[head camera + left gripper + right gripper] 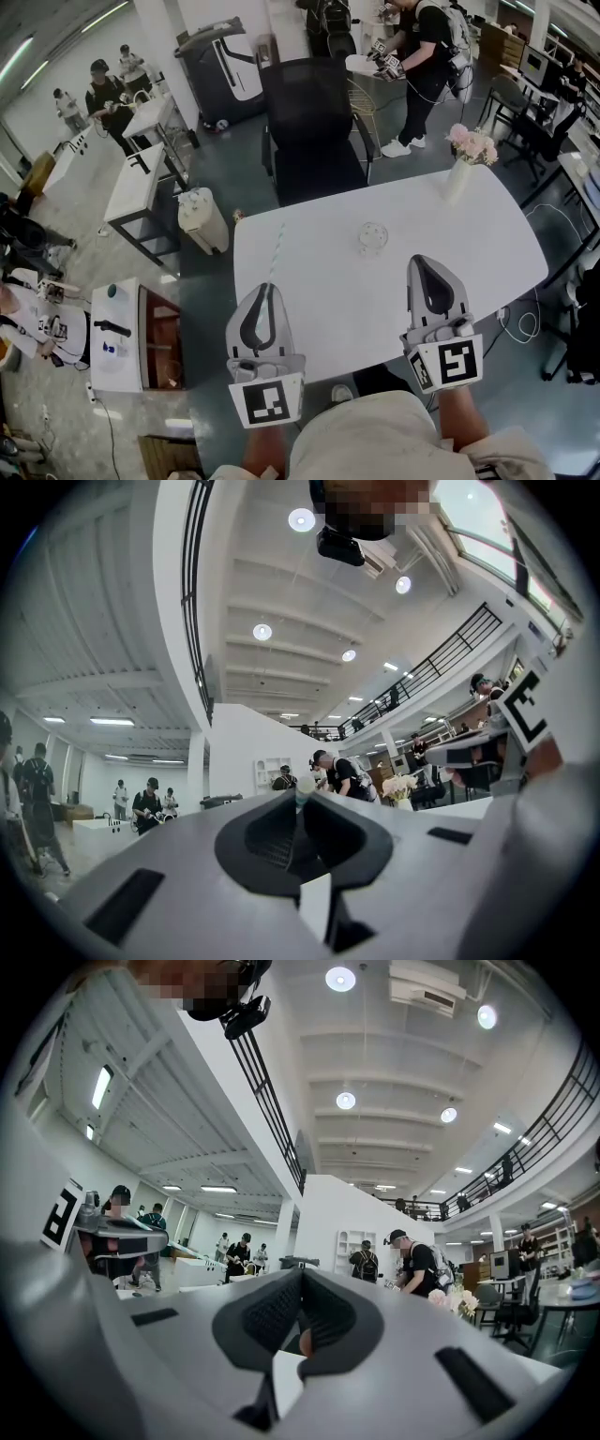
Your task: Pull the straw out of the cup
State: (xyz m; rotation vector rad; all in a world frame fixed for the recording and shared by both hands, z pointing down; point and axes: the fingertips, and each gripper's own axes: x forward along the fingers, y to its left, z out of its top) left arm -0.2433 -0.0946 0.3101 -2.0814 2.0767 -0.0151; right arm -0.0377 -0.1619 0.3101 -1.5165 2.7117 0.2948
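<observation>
Head view: thin straw point(276, 251), glassy cup point(372, 237).

No word, number or brand name can be read in any of the views. Only coded black-and-white patterns are seen. 1 square marker point(266, 403) is borne by the left gripper point(269, 289) at the lower centre of the head view, and a 2nd point(457, 362) by the right gripper point(427, 262) at the lower right. 1 such marker point(527, 711) is shown at the right edge of the left gripper view, and 1 point(61, 1215) at the left edge of the right gripper view.
</observation>
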